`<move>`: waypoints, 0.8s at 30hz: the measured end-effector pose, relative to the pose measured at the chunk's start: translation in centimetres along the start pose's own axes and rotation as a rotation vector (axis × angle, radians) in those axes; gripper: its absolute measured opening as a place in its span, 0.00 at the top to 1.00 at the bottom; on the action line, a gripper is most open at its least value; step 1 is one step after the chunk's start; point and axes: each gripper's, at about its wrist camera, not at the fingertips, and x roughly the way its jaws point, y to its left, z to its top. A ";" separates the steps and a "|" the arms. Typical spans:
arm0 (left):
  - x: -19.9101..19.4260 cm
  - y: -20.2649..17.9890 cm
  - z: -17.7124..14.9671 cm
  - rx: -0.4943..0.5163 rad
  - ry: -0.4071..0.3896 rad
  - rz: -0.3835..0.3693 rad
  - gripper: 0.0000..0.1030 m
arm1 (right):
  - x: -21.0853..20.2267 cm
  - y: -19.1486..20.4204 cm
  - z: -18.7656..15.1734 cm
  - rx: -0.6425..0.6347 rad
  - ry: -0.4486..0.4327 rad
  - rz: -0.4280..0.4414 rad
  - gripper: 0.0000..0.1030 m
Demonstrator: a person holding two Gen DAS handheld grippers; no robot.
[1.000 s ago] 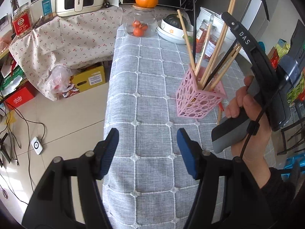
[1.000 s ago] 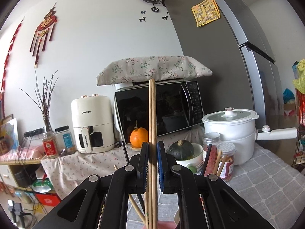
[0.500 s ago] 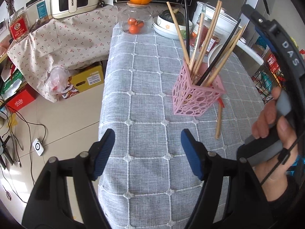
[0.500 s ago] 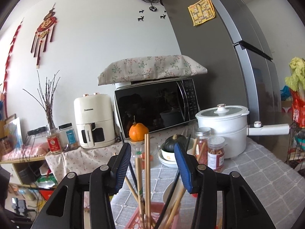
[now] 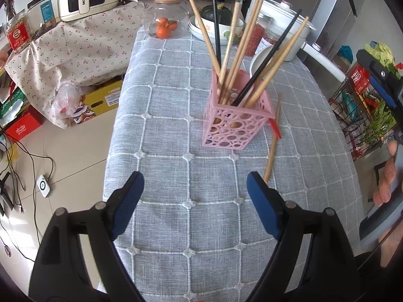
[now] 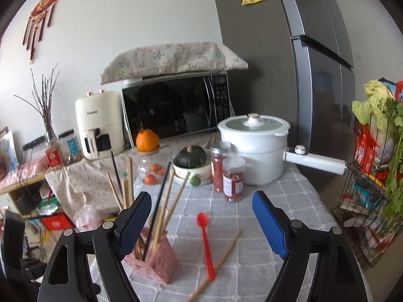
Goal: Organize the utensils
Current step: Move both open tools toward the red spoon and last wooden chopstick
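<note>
A pink perforated holder point(image 5: 235, 123) stands on the grey checked tablecloth point(image 5: 176, 226) and holds several wooden and black chopsticks point(image 5: 241, 42). It also shows in the right wrist view point(image 6: 153, 261). A loose wooden chopstick point(image 5: 272, 141) and a red spoon point(image 6: 207, 246) lie on the cloth to the right of the holder. My left gripper point(image 5: 195, 205) is open and empty, in front of the holder. My right gripper point(image 6: 202, 224) is open and empty, above the spoon and the loose chopstick point(image 6: 221, 261).
At the table's far end stand a white pot point(image 6: 254, 148), two jars point(image 6: 228, 173), a bowl with a squash point(image 6: 192, 162) and a glass jar with oranges point(image 5: 163, 22). A microwave point(image 6: 176, 110) and a fridge point(image 6: 314, 63) stand behind. A wire rack point(image 6: 372, 201) is at the right.
My right gripper opened and let go of the pair of wooden chopsticks, which now stand in the pink holder. It then drew back to the right. My left gripper stayed open.
</note>
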 end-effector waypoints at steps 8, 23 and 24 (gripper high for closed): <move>1.0 -2.1 -0.4 0.038 0.022 0.009 0.19 | 3.2 -4.5 -2.9 0.076 0.246 -0.027 0.18; 2.3 -3.2 0.2 0.029 0.050 -0.006 0.19 | 14.6 -6.5 -6.2 0.193 0.595 0.120 0.40; 2.3 -3.2 0.2 0.027 0.051 -0.012 0.19 | 15.3 -6.2 -6.2 0.185 0.602 0.131 0.46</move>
